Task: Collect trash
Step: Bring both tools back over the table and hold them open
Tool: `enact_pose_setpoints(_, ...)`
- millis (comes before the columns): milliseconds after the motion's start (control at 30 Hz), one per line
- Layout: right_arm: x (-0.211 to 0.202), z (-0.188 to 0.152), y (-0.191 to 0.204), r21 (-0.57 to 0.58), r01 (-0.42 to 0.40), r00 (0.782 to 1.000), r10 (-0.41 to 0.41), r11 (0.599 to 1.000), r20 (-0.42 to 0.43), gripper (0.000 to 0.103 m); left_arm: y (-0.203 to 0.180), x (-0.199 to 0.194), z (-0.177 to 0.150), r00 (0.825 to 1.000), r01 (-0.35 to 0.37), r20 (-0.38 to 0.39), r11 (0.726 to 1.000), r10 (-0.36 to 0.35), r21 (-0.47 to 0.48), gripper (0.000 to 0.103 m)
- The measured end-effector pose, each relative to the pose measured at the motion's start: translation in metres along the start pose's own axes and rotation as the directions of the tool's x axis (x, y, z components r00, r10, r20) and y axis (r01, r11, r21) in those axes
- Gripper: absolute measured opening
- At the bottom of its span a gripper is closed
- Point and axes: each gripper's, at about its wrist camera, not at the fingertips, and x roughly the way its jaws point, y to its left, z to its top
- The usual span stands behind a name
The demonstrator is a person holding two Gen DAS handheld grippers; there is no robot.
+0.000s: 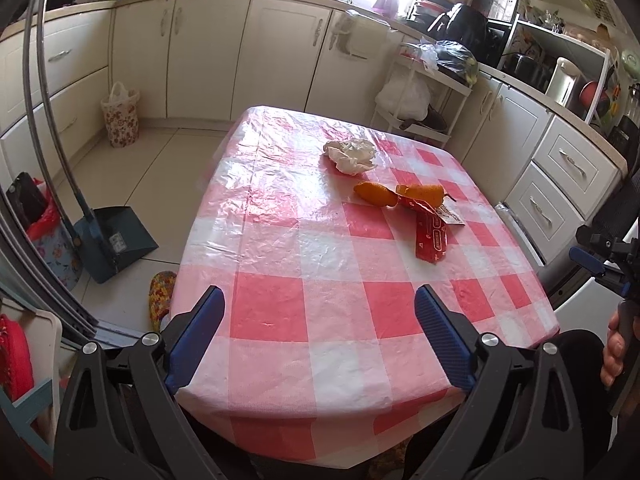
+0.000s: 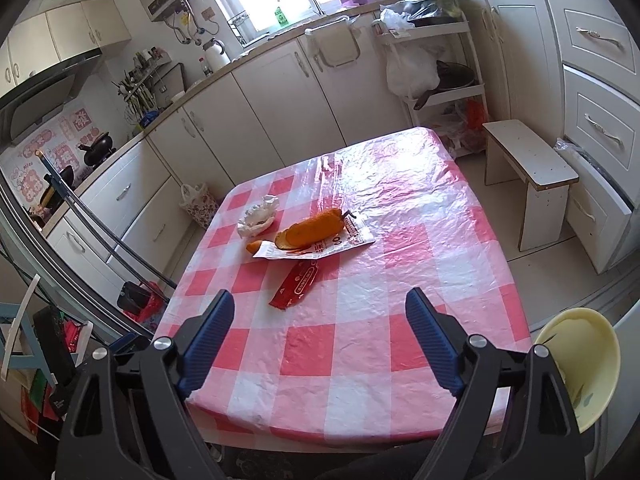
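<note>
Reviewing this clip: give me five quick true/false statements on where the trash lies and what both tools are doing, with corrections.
1. The left tool holds the tissue. False: it is open and empty; the tissue lies on the table.
2. The red wrapper lies flat on the table. True.
3. The orange peel rests partly on a white packet. True.
4. The right tool is shut. False: its jaws stand wide with nothing between them.
5. The yellow bowl sits mid-table. False: it shows at the right edge of the right wrist view, off the table's corner.
</note>
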Motion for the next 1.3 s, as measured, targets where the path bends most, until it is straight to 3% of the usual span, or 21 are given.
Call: enact_pose_setpoints(1300, -0.0003, -0.001, -0.0063, -0.003, 0.016, 1.0, -0.016, 1.0, -0.003, 0.084, -0.0039, 0.0057, -0.0045, 1.0, -0.009, -0.017, 1.0, 0.009, 0.012, 0.093)
